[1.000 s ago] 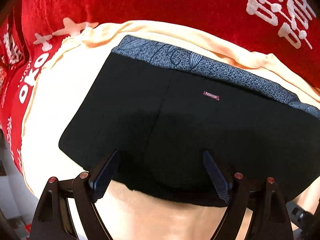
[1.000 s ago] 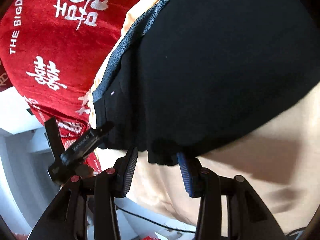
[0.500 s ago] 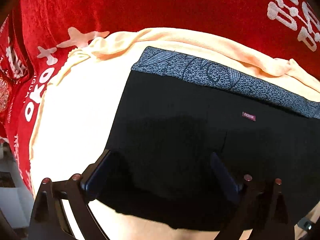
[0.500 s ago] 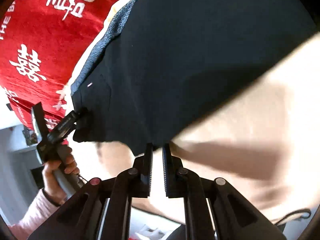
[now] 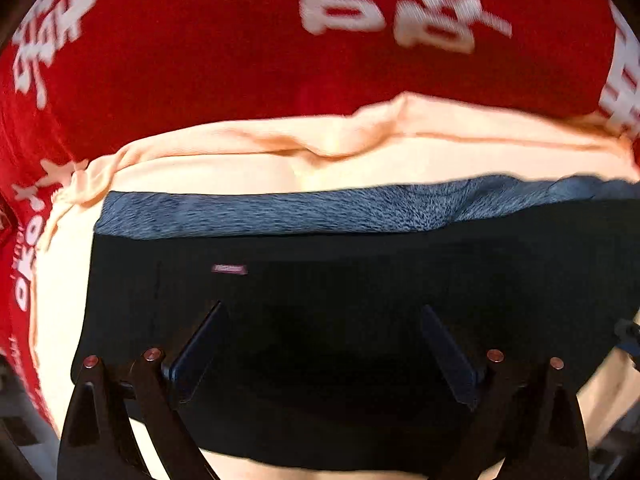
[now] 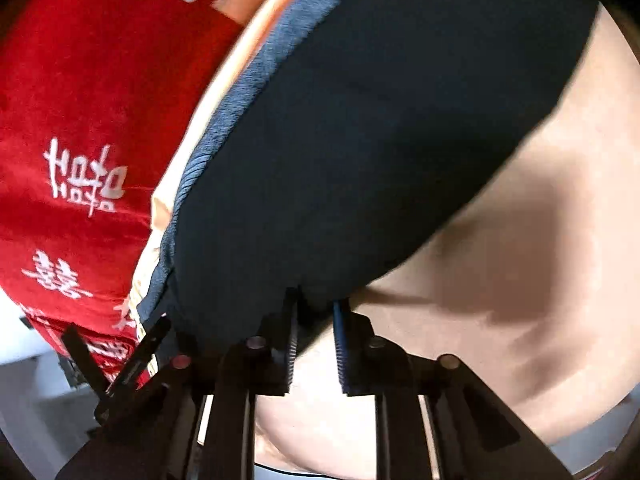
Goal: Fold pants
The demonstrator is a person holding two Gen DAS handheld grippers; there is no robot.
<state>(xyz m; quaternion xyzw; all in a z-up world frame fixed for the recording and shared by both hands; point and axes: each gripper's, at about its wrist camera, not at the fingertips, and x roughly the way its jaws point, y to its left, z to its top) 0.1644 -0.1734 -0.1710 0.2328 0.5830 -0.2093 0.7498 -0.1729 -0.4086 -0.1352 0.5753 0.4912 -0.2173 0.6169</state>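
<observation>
Black pants [image 5: 360, 280] with a grey patterned waistband [image 5: 280, 212] lie flat on a cream sheet [image 5: 248, 172]. A small pink label [image 5: 229, 269] sits below the waistband. My left gripper [image 5: 322, 306] hovers over the dark cloth, open wide, with nothing pinched. In the right wrist view the pants [image 6: 380, 140] fill the middle. My right gripper [image 6: 316, 308] has the near hem bunched between its pads, and its jaws are opening slightly. The left gripper [image 6: 132, 360] shows at the pants' left corner.
A red blanket with white characters [image 5: 280, 60] lies under the cream sheet and beyond it [image 6: 88, 120]. Bare cream sheet [image 6: 520, 280] spreads to the right of the pants. Pale floor [image 6: 32, 400] shows past the bed's edge at lower left.
My right gripper went from open around the hem to closed on it and has shifted along the pants. My left gripper slid sideways over the pants, so the label now sits to its left.
</observation>
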